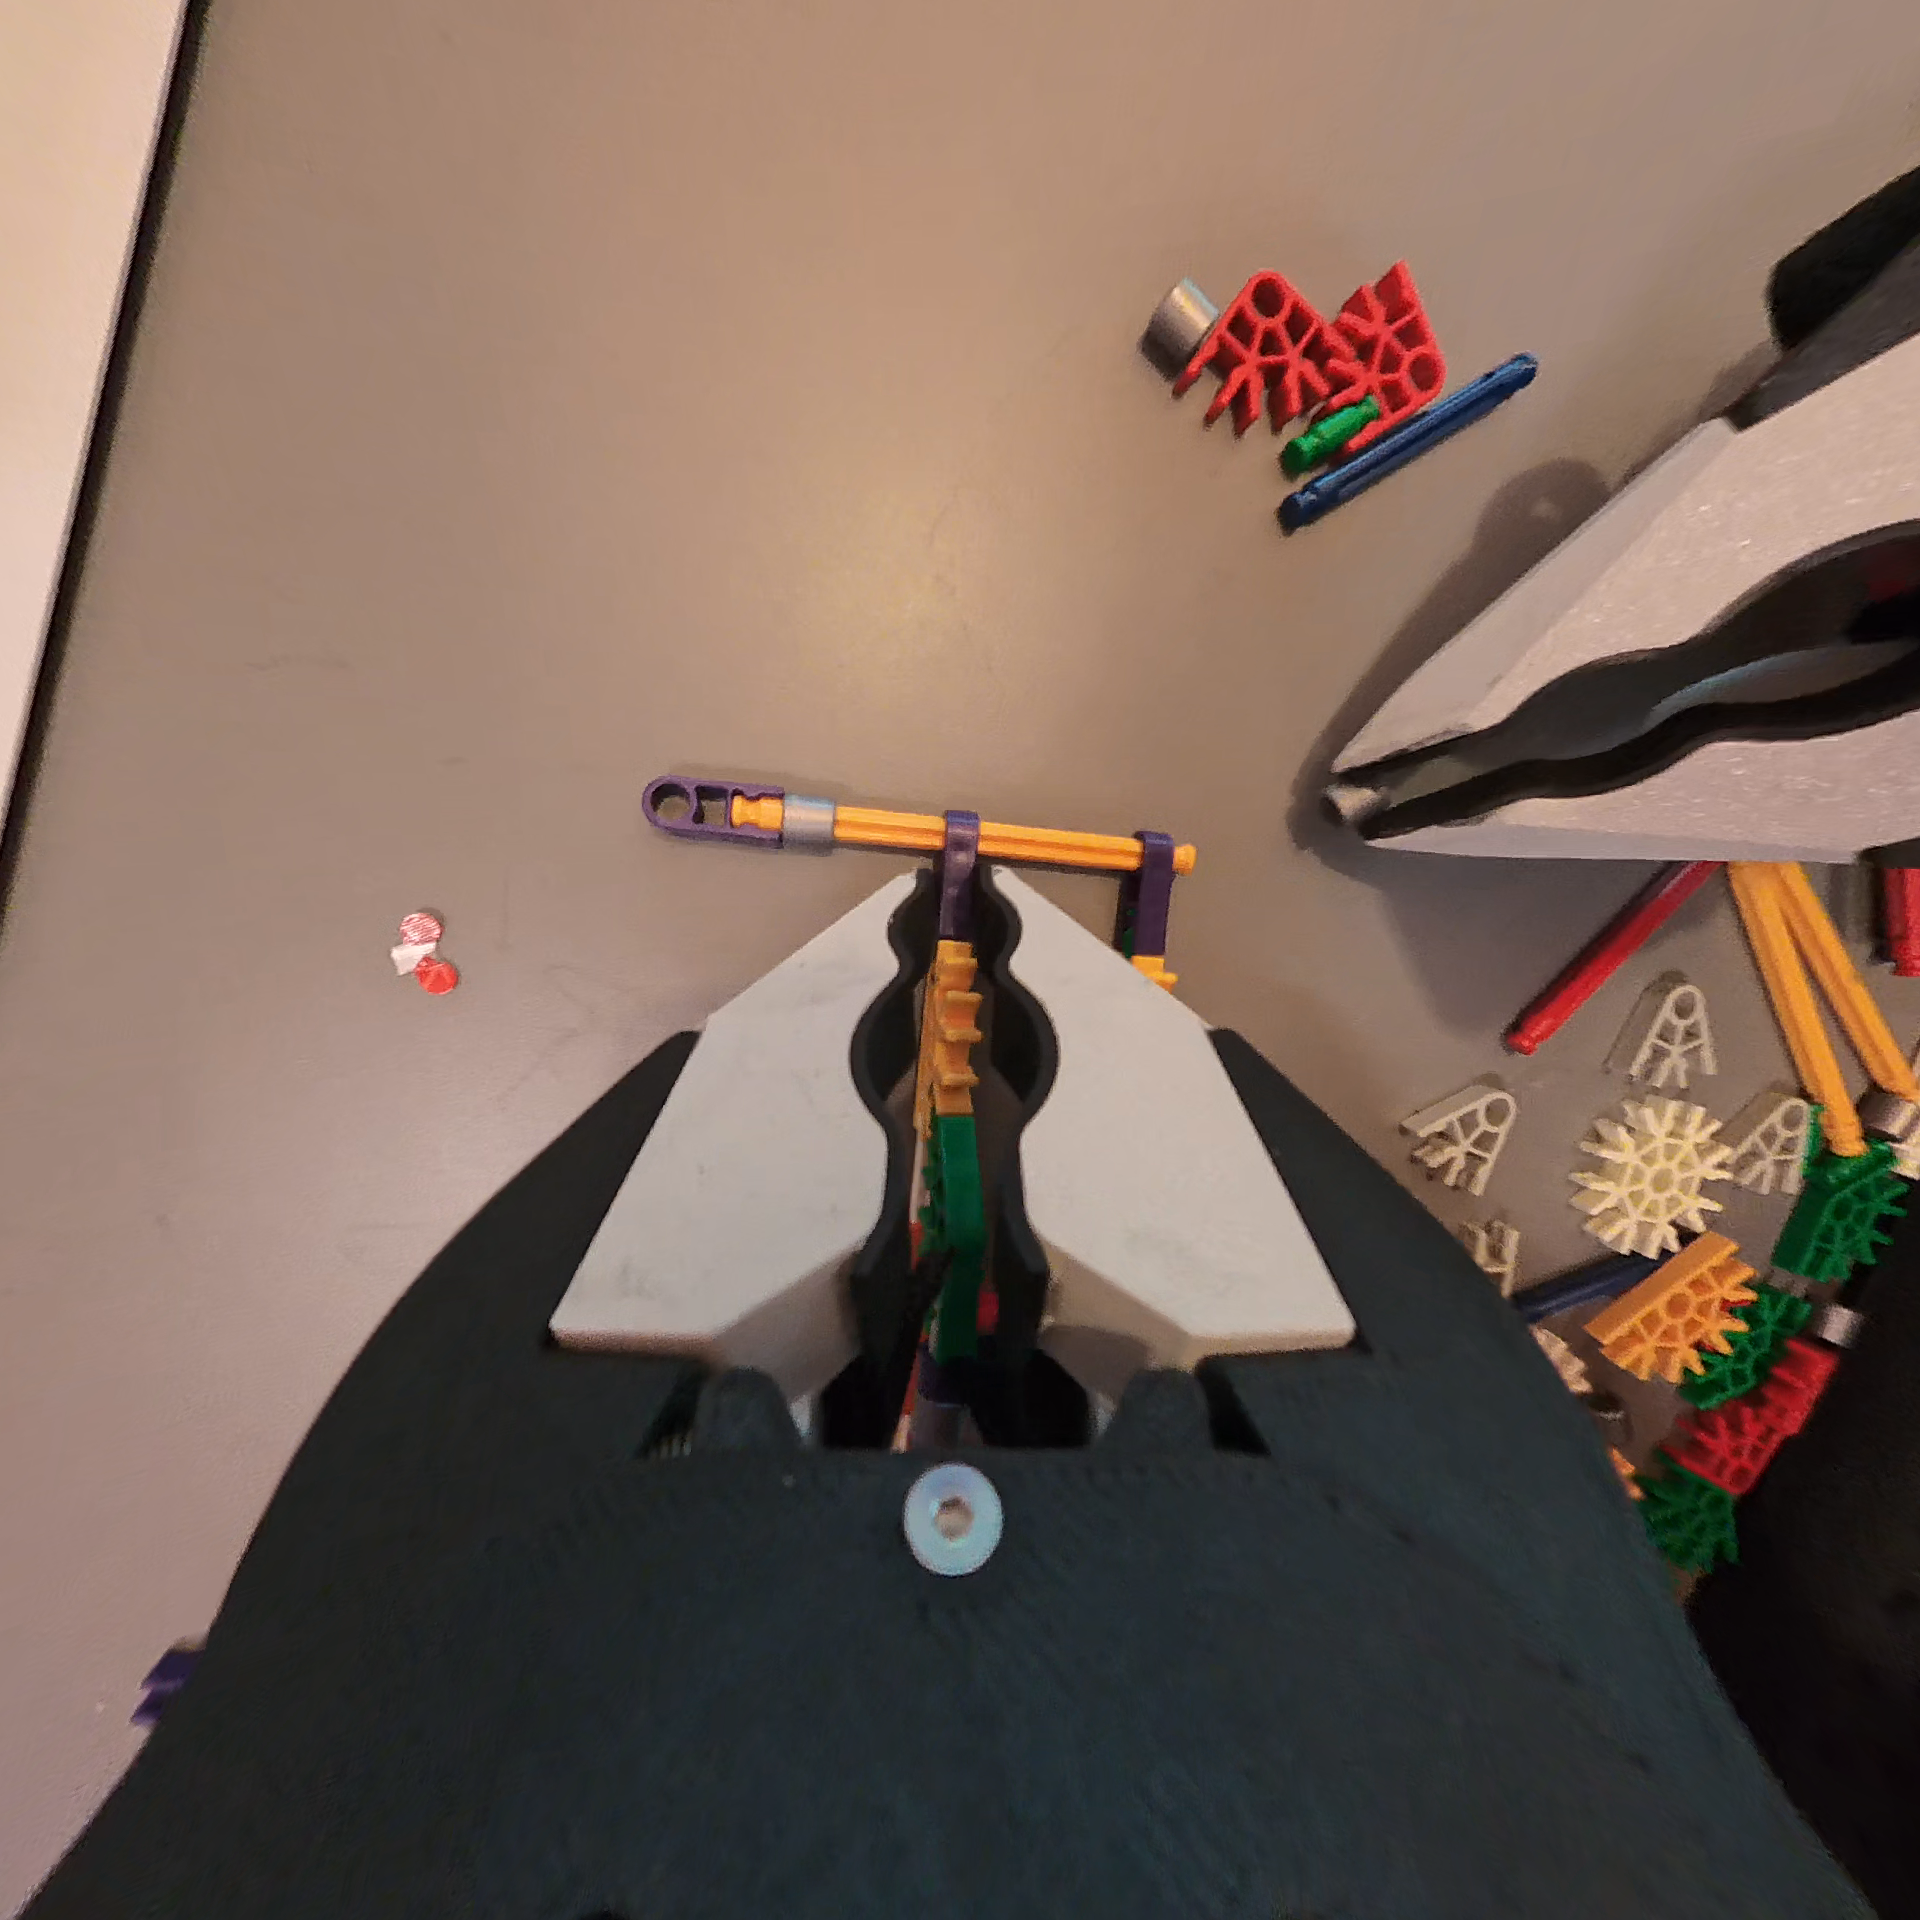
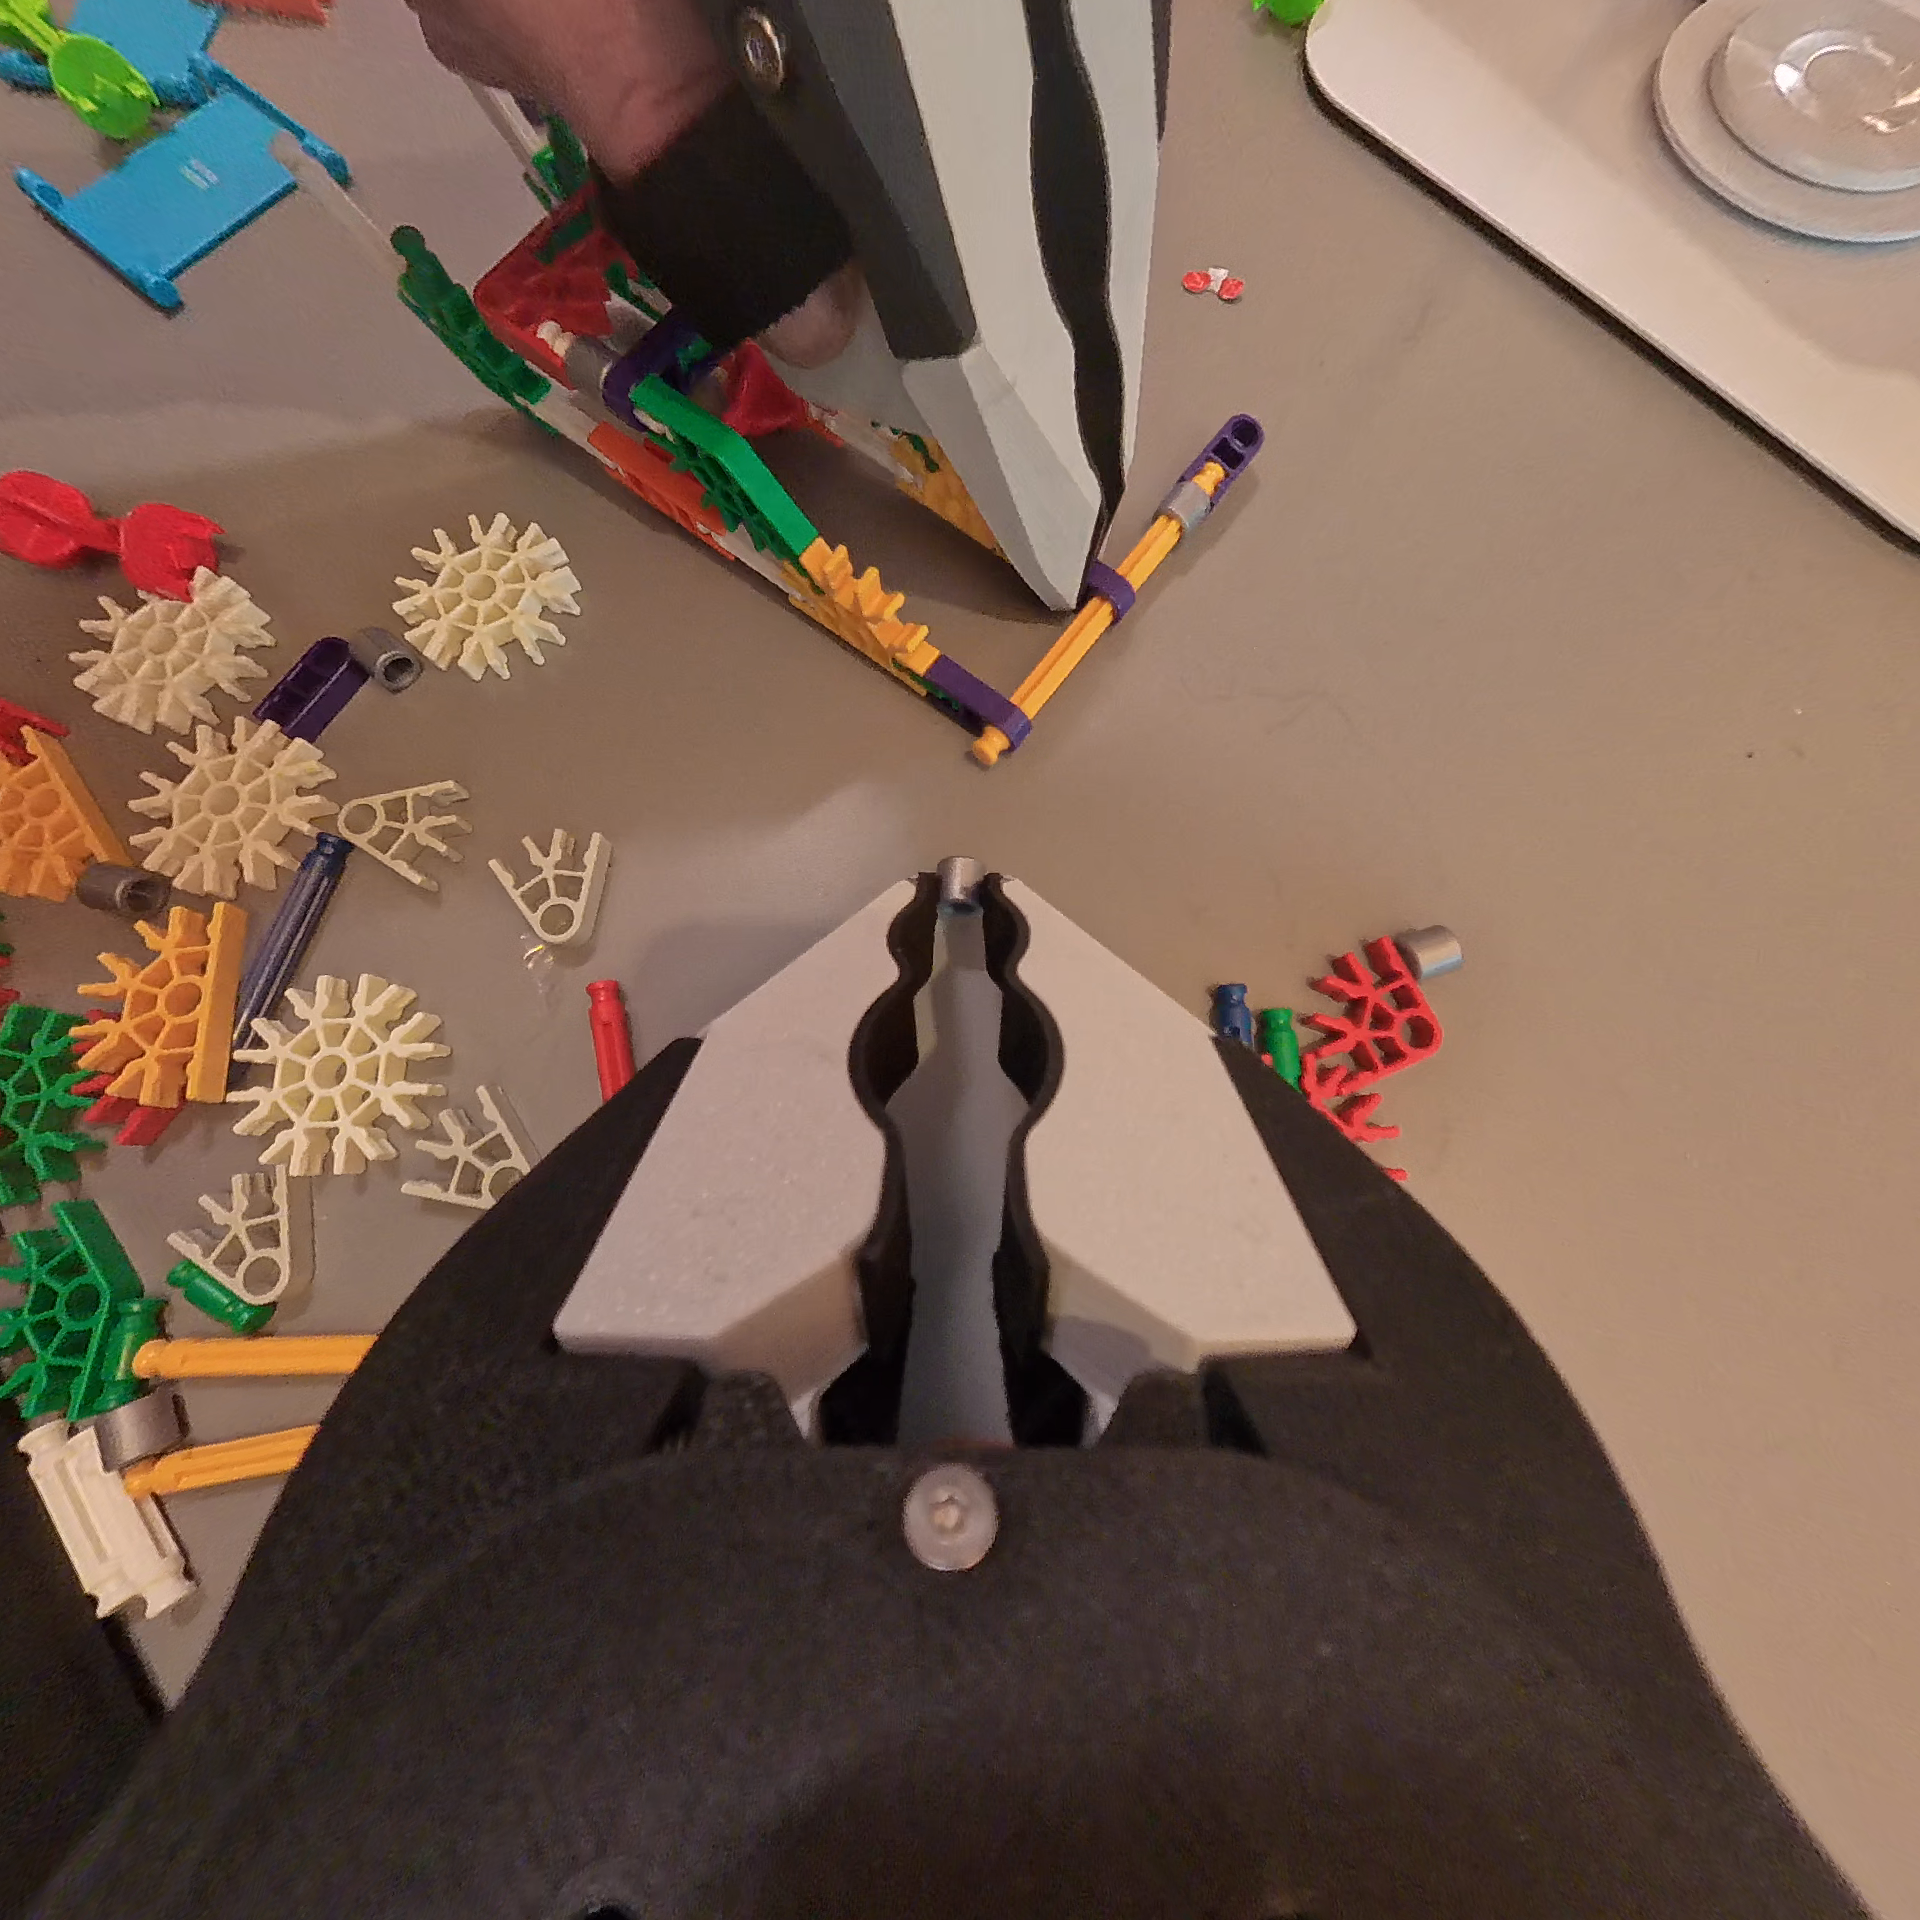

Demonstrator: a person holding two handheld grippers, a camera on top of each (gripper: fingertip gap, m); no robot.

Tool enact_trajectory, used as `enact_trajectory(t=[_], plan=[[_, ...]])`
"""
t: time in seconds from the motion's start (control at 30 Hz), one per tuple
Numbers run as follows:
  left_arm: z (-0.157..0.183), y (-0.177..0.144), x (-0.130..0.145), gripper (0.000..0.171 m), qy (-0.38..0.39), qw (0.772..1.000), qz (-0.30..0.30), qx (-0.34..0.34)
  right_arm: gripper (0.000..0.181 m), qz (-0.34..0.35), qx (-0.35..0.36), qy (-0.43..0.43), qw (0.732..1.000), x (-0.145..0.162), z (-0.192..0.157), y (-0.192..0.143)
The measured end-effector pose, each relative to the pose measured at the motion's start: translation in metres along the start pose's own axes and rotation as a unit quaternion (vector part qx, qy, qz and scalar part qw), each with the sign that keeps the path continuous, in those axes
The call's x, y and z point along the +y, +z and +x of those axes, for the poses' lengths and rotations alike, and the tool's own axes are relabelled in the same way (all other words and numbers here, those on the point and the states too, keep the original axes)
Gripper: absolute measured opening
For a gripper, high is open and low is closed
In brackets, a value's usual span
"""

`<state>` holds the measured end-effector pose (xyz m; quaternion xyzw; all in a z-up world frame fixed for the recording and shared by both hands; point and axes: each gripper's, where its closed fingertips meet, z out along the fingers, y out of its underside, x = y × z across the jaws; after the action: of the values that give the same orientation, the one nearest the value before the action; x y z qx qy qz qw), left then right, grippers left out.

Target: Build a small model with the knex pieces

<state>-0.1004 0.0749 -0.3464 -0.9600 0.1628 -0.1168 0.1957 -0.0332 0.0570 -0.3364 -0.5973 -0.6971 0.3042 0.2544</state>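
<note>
Holding the toy assembly point(image 1: 951, 1122), my left claw point(image 1: 954, 883) is clenched on a purple clip at the assembly's front end, with yellow and green connector pieces running back between its grey fingers point(image 1: 769, 1122). A yellow rod point(image 1: 997, 836) crosses just ahead of the fingertips; it carries a grey sleeve point(image 1: 808, 821) and a purple end piece point(image 1: 691, 805) on one side and a second purple clip point(image 1: 1153, 862) on the other. The assembly rests on the grey tabletop point(image 1: 623, 468); in the right wrist view it shows as a frame of red, green, orange and yellow parts point(image 2: 727, 488) lying under the left claw point(image 2: 1091, 582), with a hand point(image 2: 623, 83) on that tool.

My right claw point(image 2: 961, 883) is clenched on a small grey spacer point(image 2: 958, 881), pinched at the very fingertips, near the free end of the yellow rod but apart from it.

Just beside the right claw lie two red connectors point(image 2: 1371, 1029), another grey spacer point(image 2: 1432, 951), a green peg point(image 2: 1278, 1039) and a blue rod point(image 2: 1231, 1010). On its other side is a loose pile: white snowflake connectors point(image 2: 332, 1070), yellow connectors point(image 2: 171, 1003), green connectors point(image 2: 68, 1309) and yellow rods point(image 2: 249, 1356). A pale tray point(image 2: 1558, 208) with a clear dish point(image 2: 1829, 83) sits toward the far corner. Blue panels point(image 2: 166, 187) lie at the opposite far side.
</note>
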Motion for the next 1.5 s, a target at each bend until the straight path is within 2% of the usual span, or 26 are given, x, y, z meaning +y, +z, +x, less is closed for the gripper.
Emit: enact_trajectory(t=[0.07,0.2,0.37,0.43,0.53,0.73,1.07,1.5], plan=[[0.001,-0.004,-0.002,0.006,0.006,1.000,0.002,0.010,0.006,-0.004,-0.001,-0.003,1.000,0.001,-0.001,0.001],[-0.013,-0.016,-0.009,0.038,0.032,0.999,0.010,0.010,0.006,-0.004,0.000,-0.005,1.000,0.000,0.000,-0.001],[-0.018,0.003,-0.004,0.087,0.102,0.994,-0.035,-0.016,0.006,-0.004,0.003,0.000,1.000,0.001,0.002,0.000],[-0.017,0.006,-0.010,0.085,0.112,0.993,-0.018,-0.014,0.006,-0.005,0.005,-0.001,1.000,0.002,0.003,0.001],[-0.019,0.004,-0.012,0.053,0.121,0.992,-0.011,-0.019,0.006,-0.005,0.008,-0.003,1.000,0.002,0.004,0.002],[-0.020,0.004,-0.011,0.038,0.117,0.993,0.004,-0.031,0.006,0.008,0.010,0.016,1.000,-0.002,0.008,0.002],[-0.027,-0.001,-0.008,0.037,0.023,0.998,0.042,-0.041,0.006,0.033,0.016,0.051,0.998,-0.013,0.015,0.000],[-0.029,-0.003,-0.005,0.037,-0.028,0.996,0.049,-0.075,0.006,0.037,0.018,0.103,0.994,-0.017,0.020,0.004]])
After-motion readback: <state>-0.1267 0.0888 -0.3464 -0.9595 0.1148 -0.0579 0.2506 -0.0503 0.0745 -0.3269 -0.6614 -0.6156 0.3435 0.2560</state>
